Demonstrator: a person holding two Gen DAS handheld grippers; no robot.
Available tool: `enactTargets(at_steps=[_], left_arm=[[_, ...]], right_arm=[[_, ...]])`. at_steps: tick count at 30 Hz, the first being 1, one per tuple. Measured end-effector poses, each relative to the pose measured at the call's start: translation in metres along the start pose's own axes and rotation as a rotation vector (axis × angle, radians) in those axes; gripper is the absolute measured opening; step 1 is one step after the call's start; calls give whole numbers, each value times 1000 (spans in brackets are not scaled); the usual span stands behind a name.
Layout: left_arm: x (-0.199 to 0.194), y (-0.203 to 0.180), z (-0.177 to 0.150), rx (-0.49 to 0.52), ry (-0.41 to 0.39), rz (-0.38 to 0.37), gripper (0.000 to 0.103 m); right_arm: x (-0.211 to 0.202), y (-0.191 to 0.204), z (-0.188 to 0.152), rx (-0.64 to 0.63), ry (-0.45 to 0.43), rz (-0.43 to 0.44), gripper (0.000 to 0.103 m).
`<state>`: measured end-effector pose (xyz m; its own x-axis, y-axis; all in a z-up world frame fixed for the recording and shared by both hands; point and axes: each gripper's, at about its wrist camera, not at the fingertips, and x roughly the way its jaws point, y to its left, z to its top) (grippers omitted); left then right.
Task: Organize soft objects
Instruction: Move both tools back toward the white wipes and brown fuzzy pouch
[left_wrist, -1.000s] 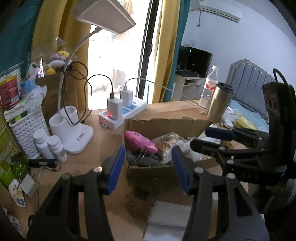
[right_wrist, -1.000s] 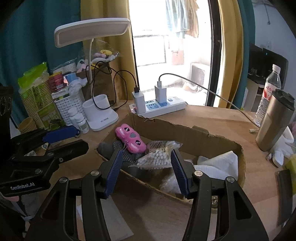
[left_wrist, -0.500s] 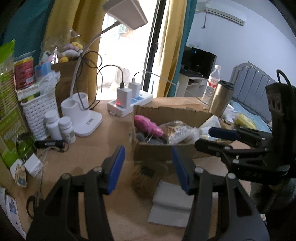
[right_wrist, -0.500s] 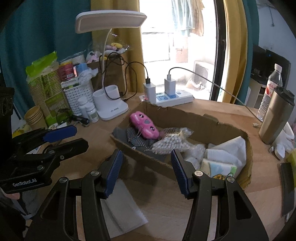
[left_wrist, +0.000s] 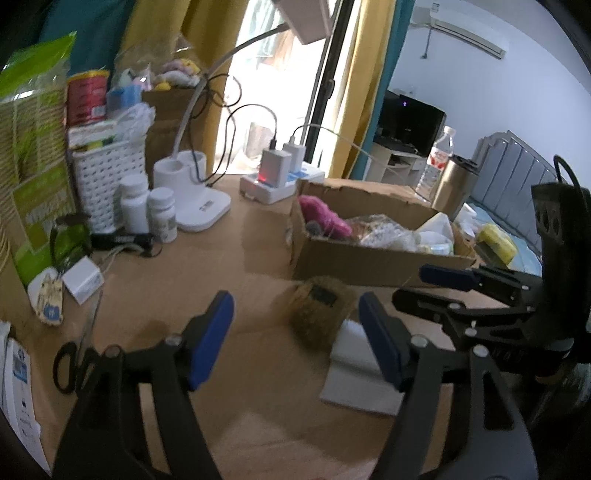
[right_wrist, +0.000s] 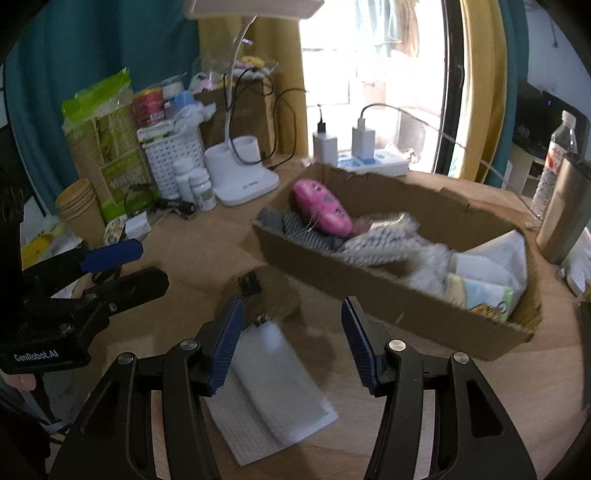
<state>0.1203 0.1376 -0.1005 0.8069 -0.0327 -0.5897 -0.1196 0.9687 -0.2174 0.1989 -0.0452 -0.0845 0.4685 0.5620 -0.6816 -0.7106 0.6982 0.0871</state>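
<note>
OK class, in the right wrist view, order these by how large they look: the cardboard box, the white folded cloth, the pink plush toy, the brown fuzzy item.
1. cardboard box
2. white folded cloth, though nearest the camera
3. pink plush toy and brown fuzzy item: similar, unranked.

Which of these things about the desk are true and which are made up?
1. The pink toy lies in the box. True.
2. The brown fuzzy thing is inside the box. False: it sits on the desk in front of the box.
3. Both grippers, left and right, are open and hold nothing. True.
4. The white cloth is in the right gripper. False: it lies flat on the desk.
5. The lamp base stands left of the box in the right view. True.
</note>
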Motion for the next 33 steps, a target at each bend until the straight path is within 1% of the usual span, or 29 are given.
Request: enactTargets(at_steps=[11,19,26,29,31,32,33], left_arm=[[-4,16,-27,-68,29,11,72],[0,20,-33,-89,49,13,72],[5,20,-34,-92,68,7,72],[6,19,-33,-90,71,6,72],[7,18,-33,-88,74,8,72],[8,17,-33,-86,77,8,72],[8,17,-33,-84,79,8,72]], right_arm=[[21,16,-14,-28,88,27,58],[35,28,-25,-68,150,34,58],[37,36,-32,-140,139,-4,58],[36,34,-33,-144,134,1,58],[36,33,-34,-143,133,0,56],[36,33,-34,-141,132,-2,53],[35,32,-34,-139,130,-7,46]])
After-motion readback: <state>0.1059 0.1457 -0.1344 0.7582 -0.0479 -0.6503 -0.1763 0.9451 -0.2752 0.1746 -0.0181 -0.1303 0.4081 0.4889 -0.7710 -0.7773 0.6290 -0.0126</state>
